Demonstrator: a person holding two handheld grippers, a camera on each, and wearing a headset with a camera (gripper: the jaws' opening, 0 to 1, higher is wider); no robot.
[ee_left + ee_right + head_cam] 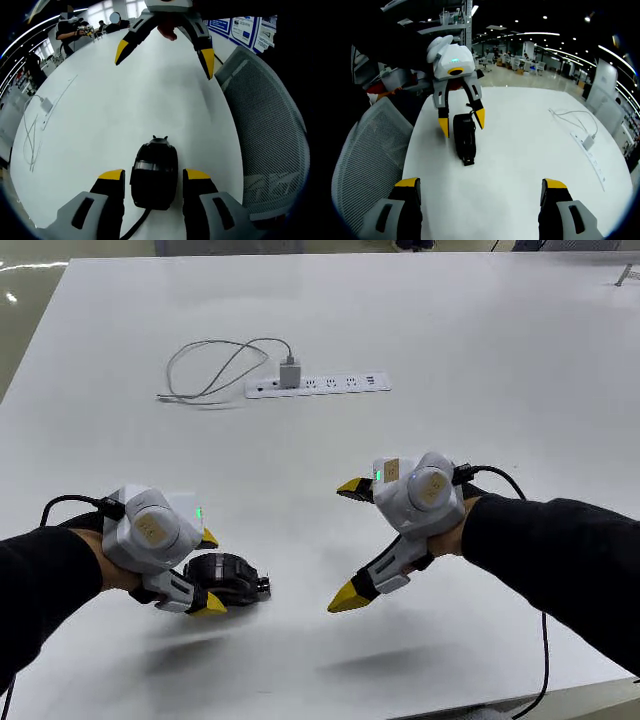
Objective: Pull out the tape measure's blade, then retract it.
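While a person in dark sleeves works at a white tabletop [450, 360], the left gripper [210, 570] sits low near the front edge with its yellow-tipped jaws straddling a black tape measure [228, 578] that lies on the surface. The left gripper view has the tape measure [154, 172] between the two jaws, each just beside the case; whether they press on it cannot be told. A small tab at the case's end points toward the right gripper [348, 542], which hangs a little apart with its jaws spread wide and nothing between them. From the right gripper view, the tape measure [465, 131] lies ahead under the left gripper [461, 122], with a grey mesh chair [367, 150] off the tabletop's edge. Farther back lies a white power strip [318, 384] with a charger [289, 372] plugged in and its cable [215, 365] looped beside it.
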